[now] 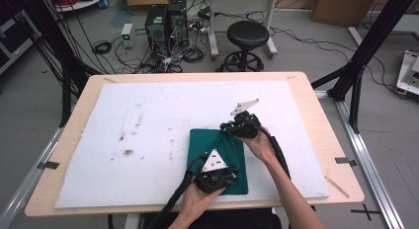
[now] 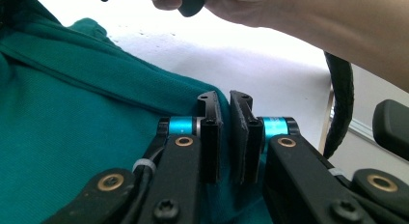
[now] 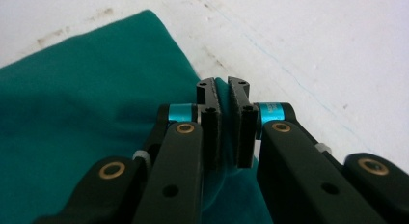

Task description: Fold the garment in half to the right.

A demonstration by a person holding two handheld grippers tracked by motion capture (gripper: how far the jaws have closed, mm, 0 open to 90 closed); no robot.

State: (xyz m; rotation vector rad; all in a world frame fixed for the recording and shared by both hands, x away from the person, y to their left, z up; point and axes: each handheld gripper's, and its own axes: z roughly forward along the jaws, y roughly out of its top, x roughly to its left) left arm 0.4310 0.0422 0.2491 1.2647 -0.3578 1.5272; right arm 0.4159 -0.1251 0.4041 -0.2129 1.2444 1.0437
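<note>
My left gripper (image 2: pixel 225 101) is pinched nearly shut on the near right edge of the green cloth (image 1: pixel 217 157), and my right gripper (image 3: pixel 223 86) is clamped the same way on its far right corner, fabric caught between the pads. The cloth lies folded on the white board (image 1: pixel 148 115), toward its near right part, between my two hands.

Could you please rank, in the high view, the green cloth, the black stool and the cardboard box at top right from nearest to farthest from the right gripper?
From the right gripper:
1. Green cloth, on the white board, pinched at its far edge by the jaws.
2. Black stool, on the floor beyond the table.
3. Cardboard box, far right corner of the floor.
</note>
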